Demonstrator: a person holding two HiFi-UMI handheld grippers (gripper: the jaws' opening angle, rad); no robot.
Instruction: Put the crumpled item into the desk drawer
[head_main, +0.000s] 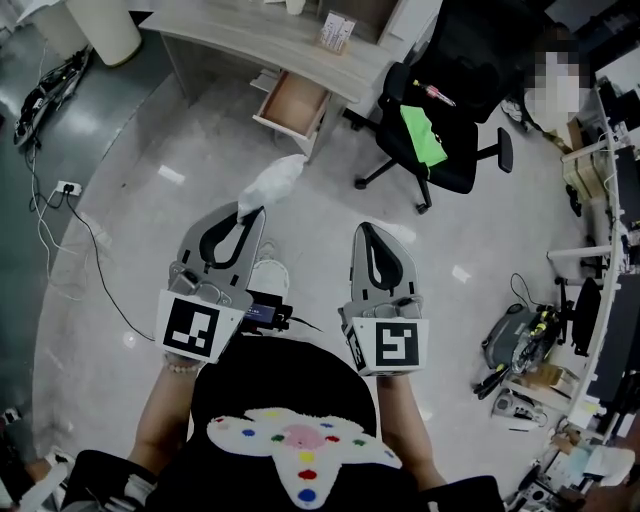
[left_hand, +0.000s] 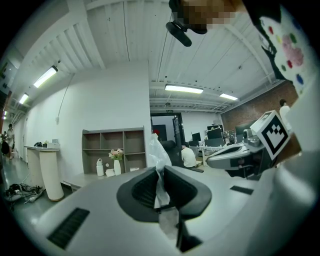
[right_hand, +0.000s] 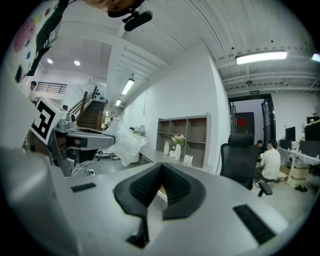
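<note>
– So, what does the left gripper (left_hand: 161, 172) hold?
– Its jaws are nearly closed and pinch the white crumpled item (head_main: 272, 182), which sticks out at twelve o'clock. The right gripper (head_main: 365, 228), at three o'clock, is closed and empty.
– Which step?
– Carrying, I think. Next it must reach the open drawer (head_main: 292, 105) at one o'clock and release. Both grippers point level, forward.

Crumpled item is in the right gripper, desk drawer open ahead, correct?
No: the left gripper holds the crumpled item, as the left gripper view shows; the right gripper is empty. The desk drawer is open ahead.
</note>
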